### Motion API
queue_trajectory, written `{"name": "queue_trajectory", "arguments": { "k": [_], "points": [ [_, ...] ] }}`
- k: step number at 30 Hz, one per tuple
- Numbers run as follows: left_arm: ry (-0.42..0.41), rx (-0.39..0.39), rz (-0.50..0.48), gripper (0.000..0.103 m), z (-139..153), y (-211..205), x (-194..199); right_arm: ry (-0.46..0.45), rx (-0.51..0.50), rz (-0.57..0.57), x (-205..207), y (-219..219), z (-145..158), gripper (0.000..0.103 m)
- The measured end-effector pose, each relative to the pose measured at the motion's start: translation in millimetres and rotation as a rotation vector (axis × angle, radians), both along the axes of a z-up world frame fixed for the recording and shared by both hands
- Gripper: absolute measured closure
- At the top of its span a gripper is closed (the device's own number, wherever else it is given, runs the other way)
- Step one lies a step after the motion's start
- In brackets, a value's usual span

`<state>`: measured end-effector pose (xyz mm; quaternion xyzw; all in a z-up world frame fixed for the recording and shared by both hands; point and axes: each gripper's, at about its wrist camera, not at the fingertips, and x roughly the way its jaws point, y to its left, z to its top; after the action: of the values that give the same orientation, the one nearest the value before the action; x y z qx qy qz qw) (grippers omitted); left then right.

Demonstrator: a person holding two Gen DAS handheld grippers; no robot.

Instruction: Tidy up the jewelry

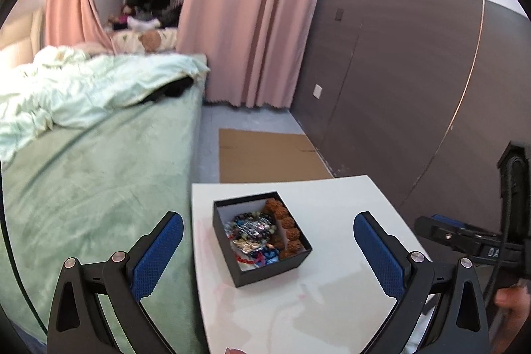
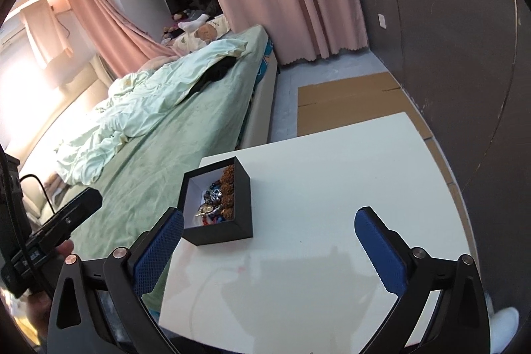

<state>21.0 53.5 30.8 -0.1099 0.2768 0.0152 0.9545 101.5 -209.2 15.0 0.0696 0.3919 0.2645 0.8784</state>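
Observation:
A black square jewelry box [image 1: 265, 267] sits on a white table [image 1: 332, 304]. It holds a tangle of colourful beaded jewelry [image 1: 254, 233] and a brown bead bracelet [image 1: 288, 229] along its right side. My left gripper [image 1: 268, 251] is open and empty, raised over the near side of the box. In the right wrist view the box [image 2: 229, 231] stands at the table's [image 2: 332, 188] left edge with jewelry [image 2: 215, 198] inside. My right gripper [image 2: 268, 241] is open and empty, above the table to the right of the box.
A bed with a green cover [image 1: 99, 188] and a pale duvet [image 1: 83, 88] borders the table's left side. Flat cardboard [image 1: 265, 155] lies on the floor beyond the table. A dark panelled wall [image 1: 415, 88] runs on the right. Pink curtains [image 1: 249, 12] hang behind.

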Motion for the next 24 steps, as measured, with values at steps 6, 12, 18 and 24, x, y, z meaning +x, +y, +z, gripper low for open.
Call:
{"name": "queue_trajectory", "arguments": {
  "k": [6, 12, 18, 24],
  "points": [
    [-0.009, 0.054, 0.002, 0.0, -0.4, -5.2, -7.8, -0.064, -0.053, -0.018, -12.0, -9.7, 5.5, 0.0],
    [-0.024, 0.056, -0.011, 0.0, 1.3, -8.4, -12.8, -0.121, -0.058, -0.008, -23.9, -20.0, 14.2, 0.0],
    [-0.041, 0.073, -0.02, 0.0, 4.6, -14.9, -15.1, -0.129, -0.053, 0.002, -28.9, -32.6, 14.8, 0.0],
    [-0.051, 0.077, -0.018, 0.0, 5.8, -16.8, -16.0, -0.123, -0.047, 0.009, -26.4, -38.5, 11.2, 0.0]
  ]
}}
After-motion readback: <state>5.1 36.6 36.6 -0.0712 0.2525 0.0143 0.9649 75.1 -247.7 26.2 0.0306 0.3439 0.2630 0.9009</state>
